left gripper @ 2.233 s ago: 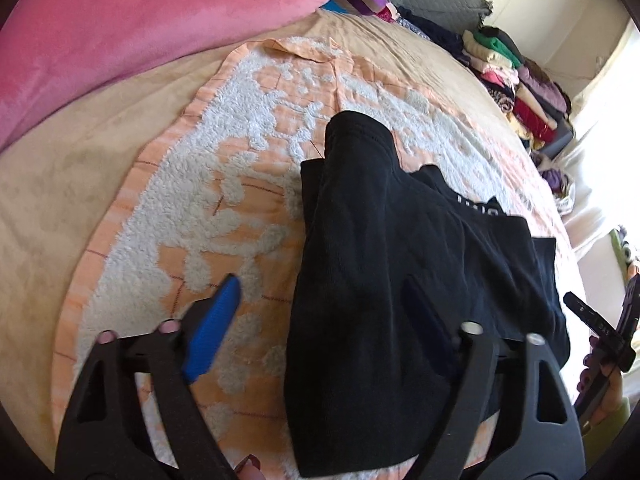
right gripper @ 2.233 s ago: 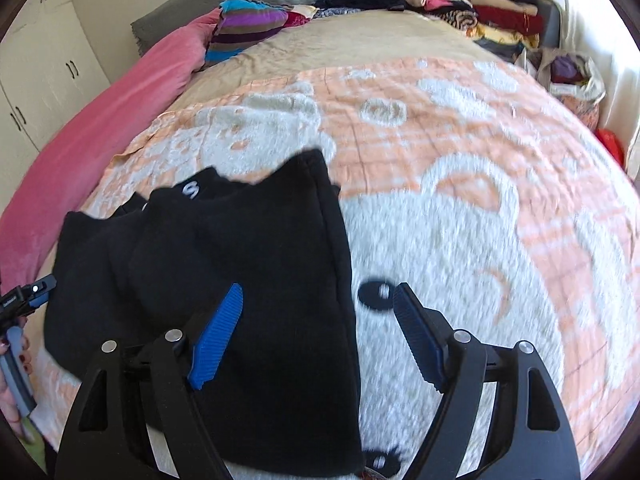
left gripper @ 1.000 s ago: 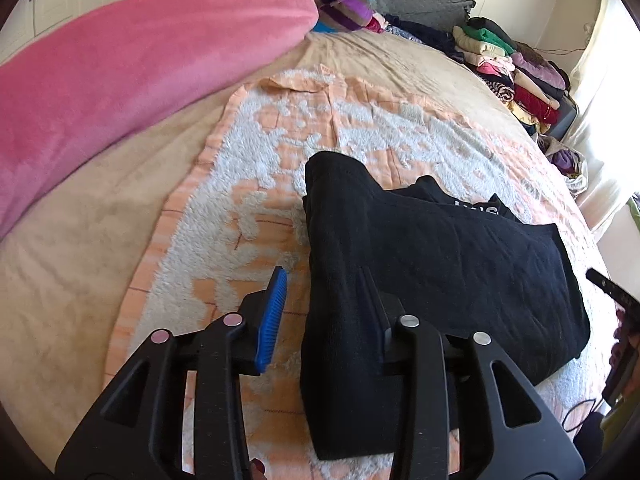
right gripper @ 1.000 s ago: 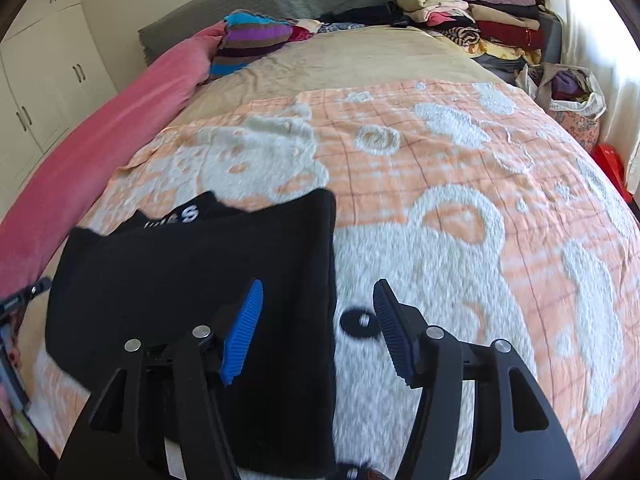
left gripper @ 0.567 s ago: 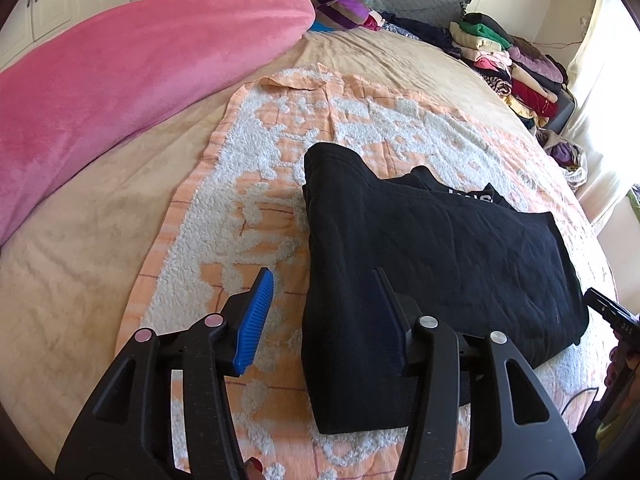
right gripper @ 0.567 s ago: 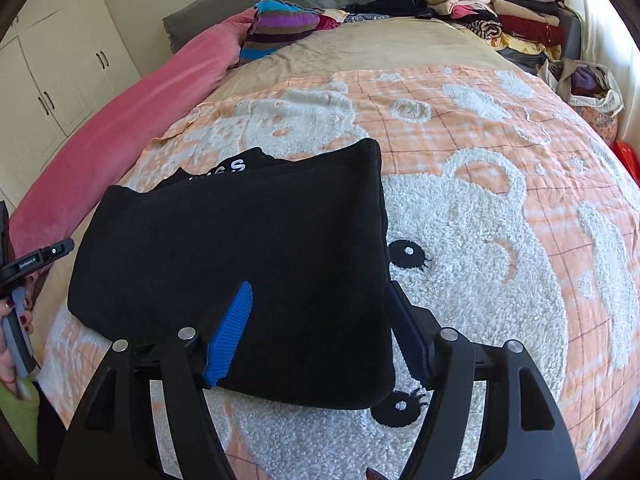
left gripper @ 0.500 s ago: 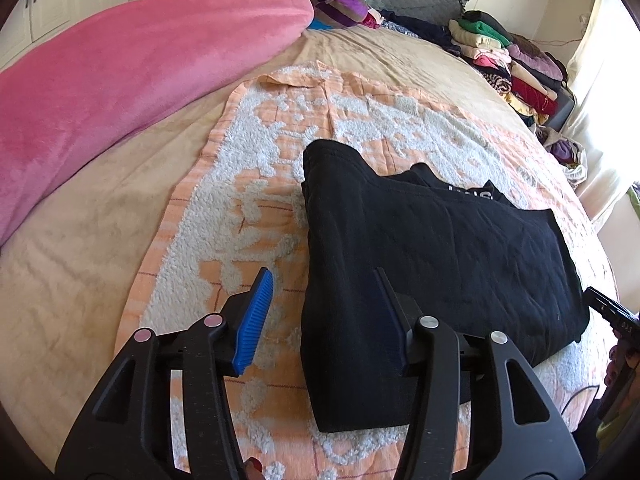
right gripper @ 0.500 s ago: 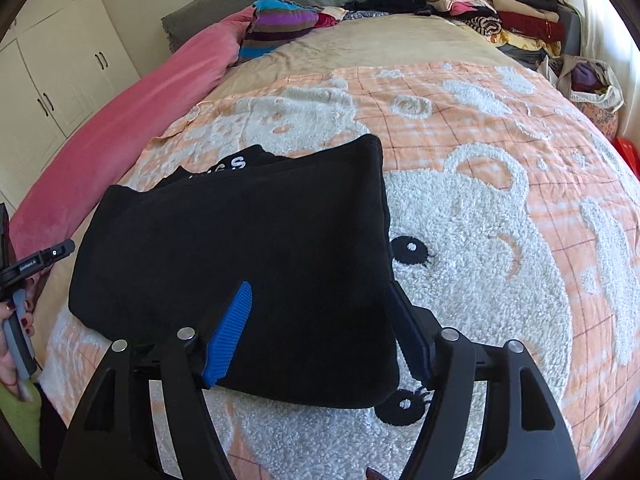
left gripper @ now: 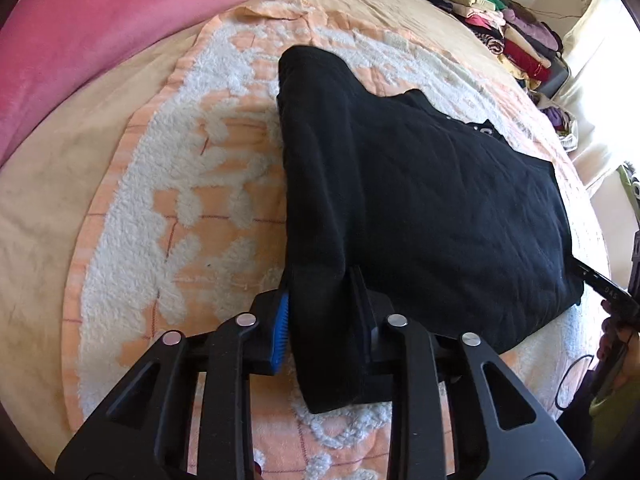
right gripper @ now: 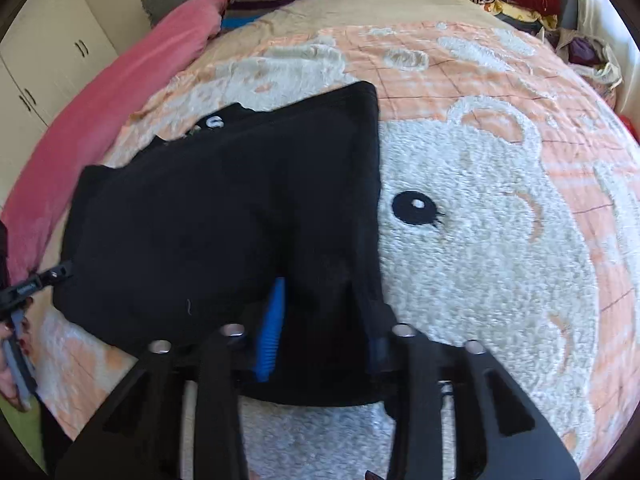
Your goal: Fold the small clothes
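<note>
The black garment (left gripper: 420, 200) lies folded on the peach bear blanket (left gripper: 192, 184), spreading toward 1 o'clock in the left wrist view. The left gripper (left gripper: 322, 320) pinches its near corner. The right gripper (right gripper: 324, 320) clamps the opposite near corner, garment spreading toward 11 o'clock.

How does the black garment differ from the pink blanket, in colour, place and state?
The black garment is dark, and white letters show at its far edge; the pink blanket is plain pink. The garment lies folded flat on the bear towel; the blanket lies bunched along the bed's side. Both hand-held grippers pinch the garment; none touches the blanket. Both are soft cloth.
</note>
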Action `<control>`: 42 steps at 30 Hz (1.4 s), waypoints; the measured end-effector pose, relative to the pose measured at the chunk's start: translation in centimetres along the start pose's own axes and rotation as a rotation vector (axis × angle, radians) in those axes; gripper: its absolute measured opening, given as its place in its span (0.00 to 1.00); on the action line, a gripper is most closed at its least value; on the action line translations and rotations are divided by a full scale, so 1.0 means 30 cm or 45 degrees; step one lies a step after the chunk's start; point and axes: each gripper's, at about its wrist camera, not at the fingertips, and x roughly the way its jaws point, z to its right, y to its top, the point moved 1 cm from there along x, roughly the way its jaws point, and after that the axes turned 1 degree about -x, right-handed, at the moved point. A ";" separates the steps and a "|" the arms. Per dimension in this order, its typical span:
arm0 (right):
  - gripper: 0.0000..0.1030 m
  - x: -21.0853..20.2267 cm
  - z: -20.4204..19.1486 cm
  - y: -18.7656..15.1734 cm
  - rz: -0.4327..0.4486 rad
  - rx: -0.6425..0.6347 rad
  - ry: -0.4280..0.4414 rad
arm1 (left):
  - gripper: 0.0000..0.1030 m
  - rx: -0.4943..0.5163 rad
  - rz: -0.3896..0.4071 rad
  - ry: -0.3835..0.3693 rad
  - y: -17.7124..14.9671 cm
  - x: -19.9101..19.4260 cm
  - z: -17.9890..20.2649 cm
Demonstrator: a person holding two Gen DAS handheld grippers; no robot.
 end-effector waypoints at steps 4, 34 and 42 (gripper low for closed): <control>0.29 0.014 0.011 -0.014 -0.022 0.018 -0.019 | 0.21 -0.032 -0.017 -0.007 -0.002 0.012 -0.023; 0.89 -0.282 -0.792 -0.018 0.363 -0.819 0.163 | 0.78 -0.086 0.268 0.119 0.113 -0.190 -0.094; 0.89 -0.071 -0.876 -0.123 0.242 -0.976 0.146 | 0.78 -0.104 0.254 0.082 0.149 -0.139 -0.082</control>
